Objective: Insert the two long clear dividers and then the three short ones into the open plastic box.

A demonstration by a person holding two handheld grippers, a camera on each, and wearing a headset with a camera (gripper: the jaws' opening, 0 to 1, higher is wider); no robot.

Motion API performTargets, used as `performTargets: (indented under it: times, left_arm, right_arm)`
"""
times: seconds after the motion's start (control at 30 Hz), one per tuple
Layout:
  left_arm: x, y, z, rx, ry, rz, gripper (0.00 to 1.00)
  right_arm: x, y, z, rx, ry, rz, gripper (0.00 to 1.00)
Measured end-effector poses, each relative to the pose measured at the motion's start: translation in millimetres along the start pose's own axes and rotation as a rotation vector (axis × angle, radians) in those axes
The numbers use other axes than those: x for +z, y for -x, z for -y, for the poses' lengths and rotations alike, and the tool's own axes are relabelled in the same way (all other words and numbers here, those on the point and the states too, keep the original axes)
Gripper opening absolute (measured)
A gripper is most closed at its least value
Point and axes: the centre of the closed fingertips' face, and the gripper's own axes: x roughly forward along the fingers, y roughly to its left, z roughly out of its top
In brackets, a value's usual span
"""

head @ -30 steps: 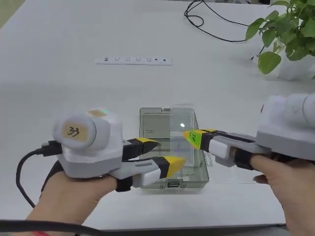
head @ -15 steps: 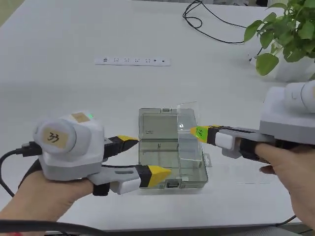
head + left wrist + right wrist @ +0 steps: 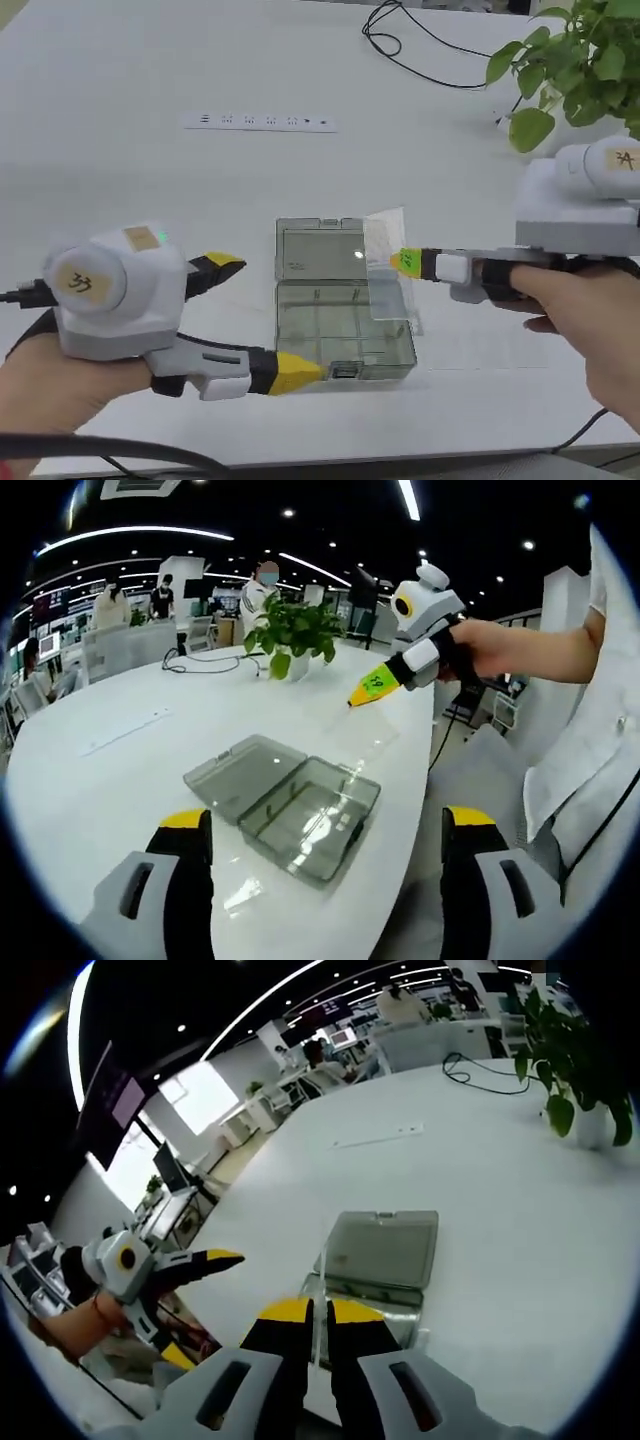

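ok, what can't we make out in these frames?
- Head view: lower edge of the clear divider in the right tool fades against the box; seated or not, unclear.
- Right gripper view: that tool's jaws cover the box's near end.
- Lid print: too small.

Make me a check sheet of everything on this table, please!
Surface: white table, smooth and a bit shiny.
Job's things: smoky see-through plastic box lying open, lid flat behind it; clear flat plastic divider held over its right side.
Clutter: white power strip; green leafy potted plant at the far right.
Grippers: left tongs open, empty, left of the box; right tongs shut on the divider.
Cables: black cable looped at the far edge.
Surroundings: big office, ceiling lights, people at desks.
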Motion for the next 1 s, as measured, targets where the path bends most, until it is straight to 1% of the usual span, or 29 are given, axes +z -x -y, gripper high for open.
performTargets:
  times: [0.03, 0.1, 0.17, 0.23, 0.37, 0.47, 0.5, 0.53, 0.63, 0.7, 0.77, 0.8, 1.0]
  left_arm:
    - [-1.3, 0.0, -0.9, -0.004, -0.001, -0.004, 0.99]
    - [-6.1, -0.2, -3.0, -0.017, -0.011, -0.017, 1.0]
    - [-12.0, -0.4, -5.0, -0.027, -0.025, -0.04, 1.0]
    - [-15.8, -0.8, -6.2, -0.038, -0.033, -0.05, 1.0]
    - [-19.6, -0.4, -7.6, -0.05, -0.03, -0.053, 1.0]
    - [-22.6, -0.4, -7.5, -0.06, -0.022, -0.058, 1.0]
    - [-23.4, -0.4, -6.9, -0.066, -0.022, -0.056, 1.0]
    - [-23.9, -0.6, -6.7, -0.068, -0.02, -0.055, 1.0]
    - [-27.0, -1.7, -6.0, -0.079, -0.016, -0.062, 1.0]
    - [-26.3, -2.1, -5.9, -0.084, -0.015, -0.053, 1.0]
    - [-26.6, -2.8, -6.1, -0.088, -0.011, -0.053, 1.0]
    - [-27.3, -3.5, -6.5, -0.091, -0.013, -0.054, 1.0]
    - [-27.6, -5.3, -6.4, -0.105, -0.018, -0.05, 1.0]
  right_arm:
    - [-0.6, -0.9, 0.8, -0.004, -0.002, -0.008, 0.07]
    - [-0.9, -2.6, 7.6, -0.023, -0.01, -0.032, 0.07]
    - [-2.0, -4.7, 10.9, -0.035, -0.02, -0.06, 0.07]
    - [-2.2, -8.4, 16.7, -0.052, -0.029, -0.088, 0.07]
    - [-7.7, -14.7, 20.1, -0.081, -0.068, -0.152, 0.07]
    - [-9.1, -18.8, 21.6, -0.095, -0.114, -0.17, 0.07]
    - [-9.5, -19.9, 24.5, -0.099, -0.133, -0.178, 0.07]
    - [-10.7, -21.2, 25.4, -0.103, -0.137, -0.185, 0.07]
    - [-18.4, -24.3, 27.3, -0.118, -0.16, -0.216, 0.07]
    - [-25.0, -27.5, 30.7, -0.132, -0.171, -0.24, 0.07]
    - [-28.4, -29.7, 32.7, -0.142, -0.177, -0.251, 0.07]
    - [-32.7, -31.3, 34.3, -0.147, -0.184, -0.266, 0.07]
    - [-46.6, -38.2, 40.1, -0.166, -0.221, -0.303, 0.07]
